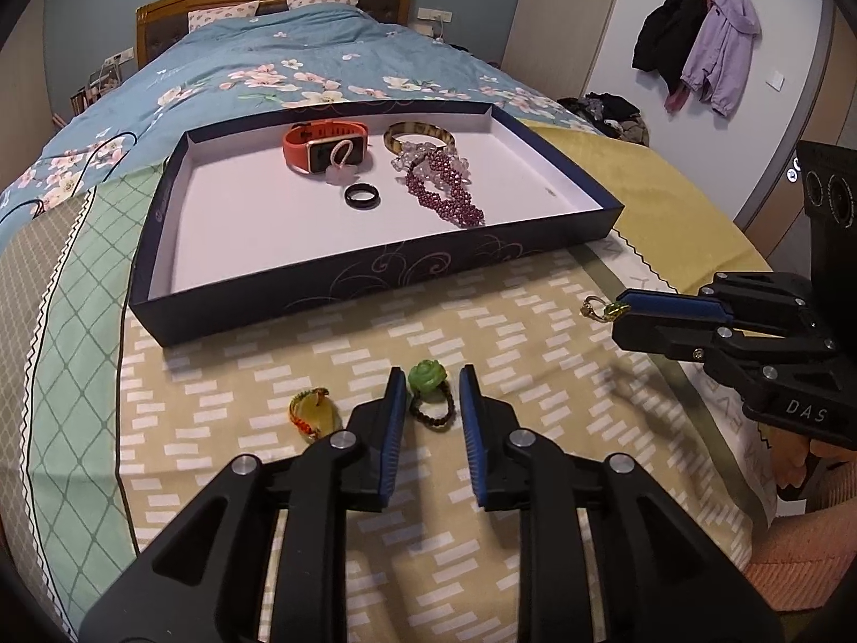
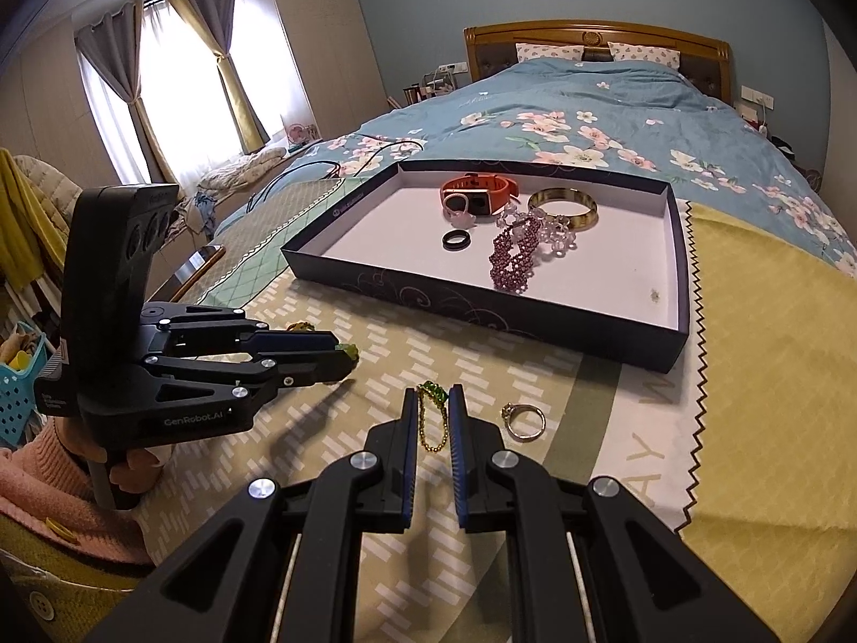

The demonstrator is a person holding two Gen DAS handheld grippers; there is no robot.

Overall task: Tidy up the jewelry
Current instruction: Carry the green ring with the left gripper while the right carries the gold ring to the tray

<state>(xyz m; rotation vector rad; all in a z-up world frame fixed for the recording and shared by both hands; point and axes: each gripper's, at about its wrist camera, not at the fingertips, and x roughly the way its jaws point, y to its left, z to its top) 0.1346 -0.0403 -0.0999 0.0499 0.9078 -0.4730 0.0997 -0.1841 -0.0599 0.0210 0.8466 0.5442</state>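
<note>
Left wrist view: the left gripper (image 1: 433, 375) hangs over the bed (image 1: 300, 369) near its foot, jaws apart with a green rose ring (image 1: 428, 391) lying between them, not pressed. A yellow charm (image 1: 313, 412) lies just left of it. Ahead, near the foot edge, sits the tray (image 1: 343, 278), holding a watch (image 1: 324, 147), bangle (image 1: 418, 136), black ring (image 1: 363, 196) and purple beads (image 1: 444, 190).

The rose ring looks light and small, with a hard carved top and a limp beaded loop. I judge the rose itself the better place to pinch; the loop would likely sag or slip.

The right gripper (image 1: 618, 316) is clamped on a green and gold charm (image 1: 605, 309).

Right wrist view adds what the left cannot: the right gripper (image 2: 434, 402) with the charm's fine gold chain (image 2: 431, 426) dangling between its jaws, and a silver ring (image 2: 525, 420) on the bed just right of them. It also shows the left gripper (image 2: 343, 353) from the side, where the jaw gap is hidden.
</note>
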